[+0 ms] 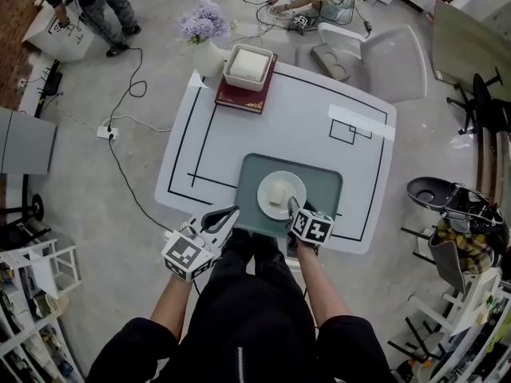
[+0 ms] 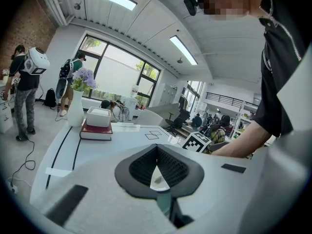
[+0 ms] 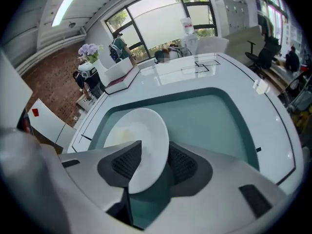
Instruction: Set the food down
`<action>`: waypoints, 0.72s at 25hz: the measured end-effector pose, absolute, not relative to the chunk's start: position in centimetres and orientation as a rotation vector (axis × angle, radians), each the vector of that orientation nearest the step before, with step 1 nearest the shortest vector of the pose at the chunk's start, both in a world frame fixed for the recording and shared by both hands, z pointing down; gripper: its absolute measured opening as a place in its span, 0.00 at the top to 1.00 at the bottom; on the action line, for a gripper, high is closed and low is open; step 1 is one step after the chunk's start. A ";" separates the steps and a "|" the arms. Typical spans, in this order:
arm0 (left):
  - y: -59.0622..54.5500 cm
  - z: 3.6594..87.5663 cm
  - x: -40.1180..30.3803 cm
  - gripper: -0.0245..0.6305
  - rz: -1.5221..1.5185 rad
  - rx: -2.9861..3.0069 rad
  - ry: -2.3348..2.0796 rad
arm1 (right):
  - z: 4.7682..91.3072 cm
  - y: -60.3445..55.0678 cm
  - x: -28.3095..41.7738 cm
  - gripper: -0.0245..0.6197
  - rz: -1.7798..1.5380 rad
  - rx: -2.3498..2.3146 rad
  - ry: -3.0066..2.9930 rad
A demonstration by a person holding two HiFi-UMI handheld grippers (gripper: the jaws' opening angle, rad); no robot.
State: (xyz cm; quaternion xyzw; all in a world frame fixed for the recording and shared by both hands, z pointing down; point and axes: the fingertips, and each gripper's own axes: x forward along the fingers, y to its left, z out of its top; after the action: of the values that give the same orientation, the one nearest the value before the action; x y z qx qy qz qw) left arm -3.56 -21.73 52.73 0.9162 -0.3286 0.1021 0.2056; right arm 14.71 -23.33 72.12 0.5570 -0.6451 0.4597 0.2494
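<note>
A white plate (image 1: 281,195) with a pale block of food (image 1: 277,191) rests on the teal mat (image 1: 327,180) near the front edge of the white table (image 1: 239,134). My right gripper (image 1: 293,207) is at the plate's near rim. In the right gripper view the plate (image 3: 141,135) lies on the mat (image 3: 209,116), its rim between the jaws of the right gripper (image 3: 152,162), which stand open with a gap beside the rim. My left gripper (image 1: 227,216) hangs at the table's front edge, left of the mat. In the left gripper view the left gripper (image 2: 157,147) is shut and holds nothing.
At the table's far side a white box (image 1: 247,65) sits on a red book, beside a vase of purple flowers (image 1: 204,30). A white tape strip (image 1: 361,122) lies at the right. A grey chair (image 1: 383,58) stands beyond. People and cables are on the floor behind.
</note>
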 end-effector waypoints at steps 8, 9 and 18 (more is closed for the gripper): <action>-22.0 53.0 -3.9 0.95 0.278 2.549 -0.912 | 72.4 -23.2 15.5 0.71 1.120 1.499 -1.723; -22.1 53.0 -3.9 0.95 0.276 2.550 -0.909 | 72.3 -23.3 15.6 0.71 1.121 1.511 -1.723; -21.0 52.4 -3.1 0.95 0.273 2.611 -0.820 | 66.6 -22.8 15.7 0.79 1.000 1.644 -1.843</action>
State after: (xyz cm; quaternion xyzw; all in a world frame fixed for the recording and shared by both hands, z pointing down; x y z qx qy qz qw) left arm -3.07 -21.04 52.37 0.9313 -0.2924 0.0975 0.1942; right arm 15.65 -22.79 66.61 0.5994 -0.6722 0.3647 0.2362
